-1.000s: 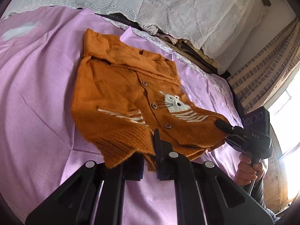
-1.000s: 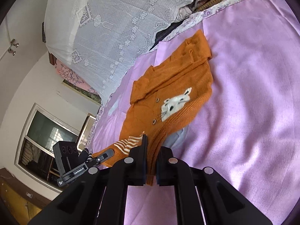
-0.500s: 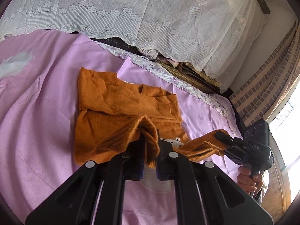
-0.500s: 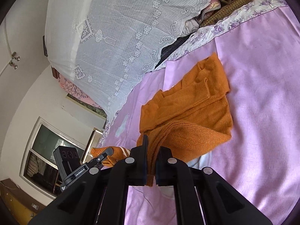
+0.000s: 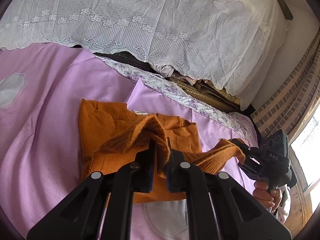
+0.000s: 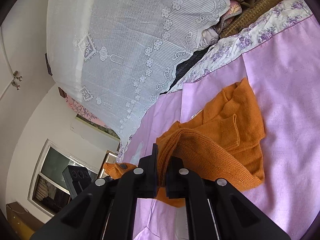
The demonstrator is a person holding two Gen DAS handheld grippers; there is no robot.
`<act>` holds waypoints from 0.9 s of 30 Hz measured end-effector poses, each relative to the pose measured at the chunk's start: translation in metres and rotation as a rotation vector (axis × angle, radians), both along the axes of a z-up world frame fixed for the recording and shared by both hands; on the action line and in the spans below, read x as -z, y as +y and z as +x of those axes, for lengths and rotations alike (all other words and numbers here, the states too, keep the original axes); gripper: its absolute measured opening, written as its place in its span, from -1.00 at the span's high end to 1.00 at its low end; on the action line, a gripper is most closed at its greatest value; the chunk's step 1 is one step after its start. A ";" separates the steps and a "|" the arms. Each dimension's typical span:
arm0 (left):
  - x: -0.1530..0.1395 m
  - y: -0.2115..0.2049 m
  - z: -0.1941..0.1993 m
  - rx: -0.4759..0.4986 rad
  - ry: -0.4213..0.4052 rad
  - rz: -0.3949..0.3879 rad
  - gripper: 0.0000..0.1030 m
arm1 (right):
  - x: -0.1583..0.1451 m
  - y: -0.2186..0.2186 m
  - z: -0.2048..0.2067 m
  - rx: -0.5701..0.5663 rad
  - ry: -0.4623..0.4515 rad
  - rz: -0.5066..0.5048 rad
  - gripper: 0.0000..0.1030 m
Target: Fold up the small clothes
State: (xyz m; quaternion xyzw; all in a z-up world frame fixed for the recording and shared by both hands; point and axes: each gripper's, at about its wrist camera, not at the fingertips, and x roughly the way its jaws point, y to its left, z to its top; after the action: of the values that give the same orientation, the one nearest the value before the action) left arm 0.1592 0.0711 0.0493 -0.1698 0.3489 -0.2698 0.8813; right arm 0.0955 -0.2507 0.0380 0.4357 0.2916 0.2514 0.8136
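Note:
A small orange knit cardigan (image 5: 112, 128) lies on the purple bedsheet (image 5: 50, 104), its bottom hem lifted and carried over toward the collar. My left gripper (image 5: 160, 150) is shut on one corner of the ribbed hem. My right gripper (image 6: 163, 160) is shut on the other hem corner; it also shows in the left wrist view (image 5: 246, 156), to the right, still pinching orange knit. In the right wrist view the cardigan (image 6: 240, 120) shows its folded sleeves and back. The left gripper appears at lower left there (image 6: 120, 168) with orange cloth in it.
A white lace cover (image 5: 160, 24) drapes over stacked bedding at the far side. A floral sheet border (image 5: 180, 94) runs beyond the cardigan. A brick-patterned wall (image 5: 290, 100) and bright window are at the right. A window and cupboard (image 6: 52, 176) show in the right wrist view.
Both grippers have carried the hem up and forward over the cardigan's body toward the collar. The front with the animal design and buttons is now folded under and hidden.

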 end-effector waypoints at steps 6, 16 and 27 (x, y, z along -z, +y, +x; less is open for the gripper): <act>0.012 -0.001 0.030 -0.015 0.026 0.010 0.85 | 0.007 0.002 0.030 0.013 0.014 -0.002 0.88; 0.041 -0.010 0.083 -0.024 0.083 0.051 0.85 | 0.037 -0.001 0.081 0.040 0.094 -0.027 0.88; 0.068 0.022 0.106 -0.155 0.176 0.010 -0.13 | 0.091 -0.036 0.101 0.118 0.249 0.147 0.38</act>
State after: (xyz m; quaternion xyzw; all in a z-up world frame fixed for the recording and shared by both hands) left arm 0.2648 0.0936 -0.0182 -0.2149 0.4119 -0.1830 0.8664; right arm 0.1968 -0.2865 -0.0534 0.5384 0.3446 0.1678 0.7504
